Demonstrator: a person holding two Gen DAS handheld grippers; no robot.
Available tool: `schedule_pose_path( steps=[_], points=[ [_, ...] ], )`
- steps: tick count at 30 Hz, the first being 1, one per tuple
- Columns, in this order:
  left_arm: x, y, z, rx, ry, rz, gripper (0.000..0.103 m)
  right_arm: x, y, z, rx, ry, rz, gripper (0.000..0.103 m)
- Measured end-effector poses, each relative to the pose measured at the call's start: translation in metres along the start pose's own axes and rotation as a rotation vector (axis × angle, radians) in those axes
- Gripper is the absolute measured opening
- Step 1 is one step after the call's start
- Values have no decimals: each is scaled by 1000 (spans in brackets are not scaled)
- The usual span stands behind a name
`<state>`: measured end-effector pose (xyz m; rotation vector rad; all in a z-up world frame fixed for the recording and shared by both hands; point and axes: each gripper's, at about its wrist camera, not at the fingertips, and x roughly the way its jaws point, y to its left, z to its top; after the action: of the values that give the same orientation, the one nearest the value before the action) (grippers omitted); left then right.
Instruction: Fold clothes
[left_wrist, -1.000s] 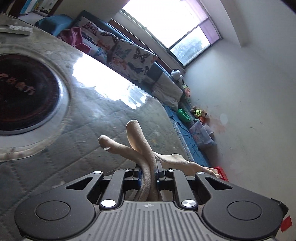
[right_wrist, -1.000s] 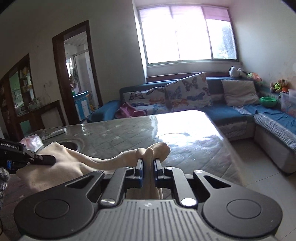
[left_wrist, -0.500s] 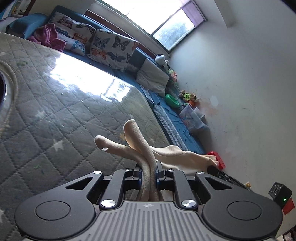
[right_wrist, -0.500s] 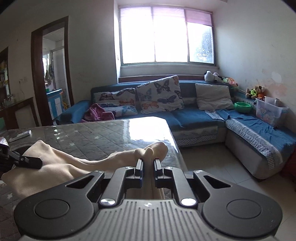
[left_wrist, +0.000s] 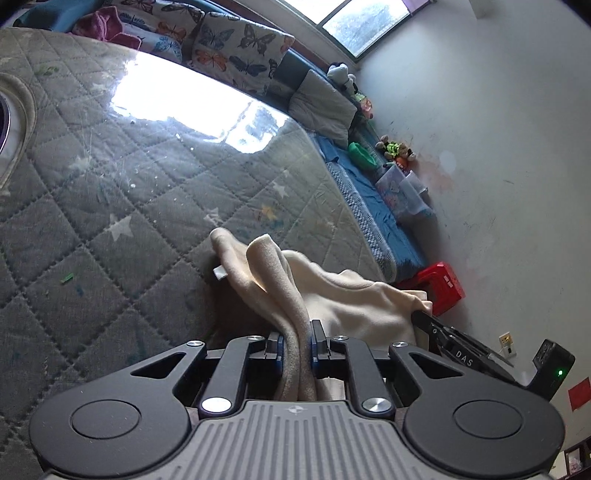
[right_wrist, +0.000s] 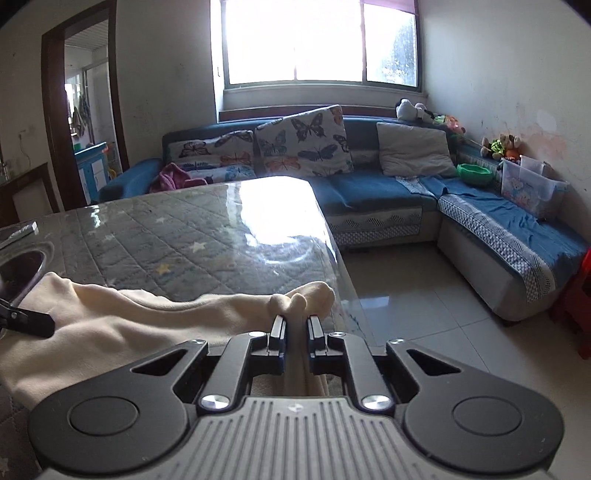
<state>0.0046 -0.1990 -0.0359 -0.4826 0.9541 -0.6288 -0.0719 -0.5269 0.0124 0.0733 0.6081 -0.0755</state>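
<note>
A cream fleece garment (left_wrist: 343, 295) stretches between both grippers, low over the quilted grey table (left_wrist: 110, 192). My left gripper (left_wrist: 297, 338) is shut on a bunched edge of it, and a small white tag (left_wrist: 220, 273) shows near that fold. In the right wrist view the cream garment (right_wrist: 147, 317) runs leftward from my right gripper (right_wrist: 296, 326), which is shut on its other bunched end near the table's right edge. The other gripper's black finger (right_wrist: 26, 323) pokes in at the far left. How much cloth hangs below the tools is hidden.
The table (right_wrist: 192, 236) carries a round metal-rimmed inset (right_wrist: 18, 266) at left and a glossy glare patch. A blue corner sofa (right_wrist: 480, 210) with butterfly cushions, a green bowl (right_wrist: 474, 173) and a plastic box stands beyond. A red stool (left_wrist: 439, 282) sits on the tiled floor.
Both grippers have swung to the right along the table, still holding the garment. The round inset has slid off to the left, and the cloth now hangs lower, near the table's right edge.
</note>
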Motion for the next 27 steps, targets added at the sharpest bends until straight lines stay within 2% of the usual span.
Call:
schedule_pose_path(
  steps=[7, 9, 11, 16, 23, 27],
  points=[
    [-3, 15, -12, 1, 68, 13, 15, 6, 2, -15, -15, 59, -17, 14],
    [-7, 15, -14, 18, 67, 15, 16, 4, 3, -20, -20, 70, -19, 19],
    [-12, 15, -14, 36, 64, 29, 21, -1, 2, -23, -22, 70, -21, 21],
    [-22, 10, -8, 63, 25, 51, 25, -13, -2, -17, -19, 44, -37, 21],
    [-35, 7, 3, 60, -56, 79, 23, -11, 4, -5, -23, 7, 4, 22],
    [-23, -9, 10, 90, -44, 54, 23, 0, 17, -2, -31, 14, 46, 22]
  ],
)
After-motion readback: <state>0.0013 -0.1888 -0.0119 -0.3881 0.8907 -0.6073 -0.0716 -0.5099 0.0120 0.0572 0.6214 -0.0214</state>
